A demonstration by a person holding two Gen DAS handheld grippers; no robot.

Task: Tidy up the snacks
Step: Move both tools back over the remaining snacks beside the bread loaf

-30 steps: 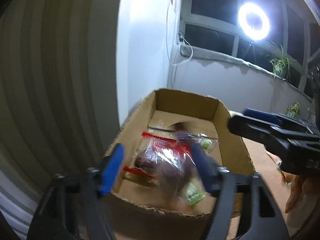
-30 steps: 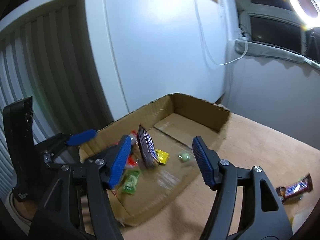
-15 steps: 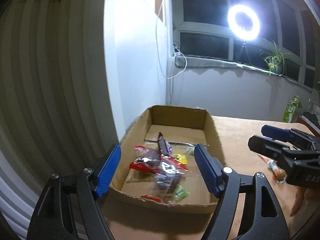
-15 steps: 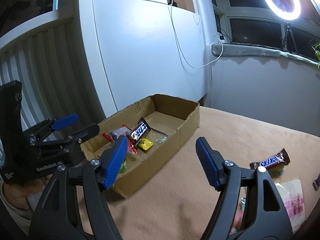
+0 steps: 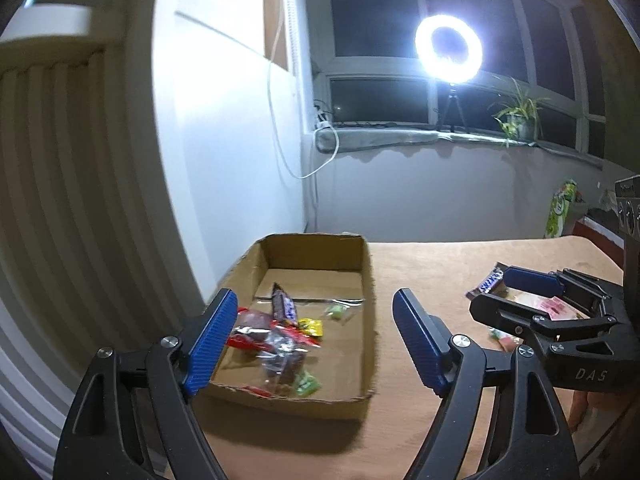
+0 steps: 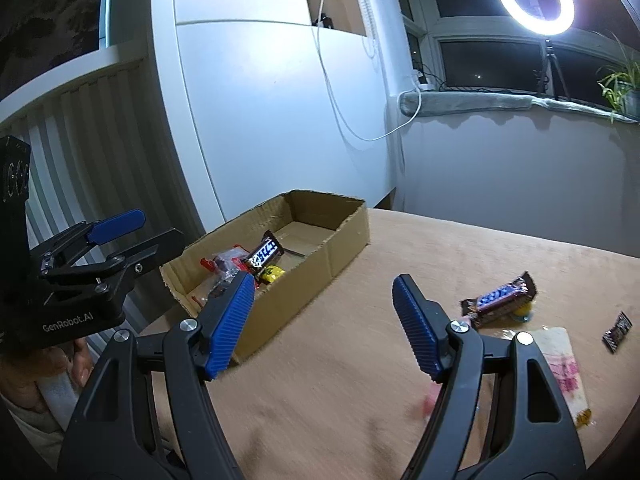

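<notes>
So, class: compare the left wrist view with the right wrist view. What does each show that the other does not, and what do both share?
Only the left wrist view: a green packet standing by the far wall, and the green candies at the box's near end.
Only the right wrist view: a small dark wrapper at the table's right edge, and a hand under the left gripper.
Both: the cardboard box of snacks, a chocolate bar on the table, the ring light, and the right gripper, open and empty.

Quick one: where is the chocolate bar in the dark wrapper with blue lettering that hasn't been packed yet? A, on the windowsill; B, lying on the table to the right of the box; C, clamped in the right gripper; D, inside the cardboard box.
B: the unpacked chocolate bar lies on the table, right of the cardboard box, and the right gripper is open and empty.
</notes>
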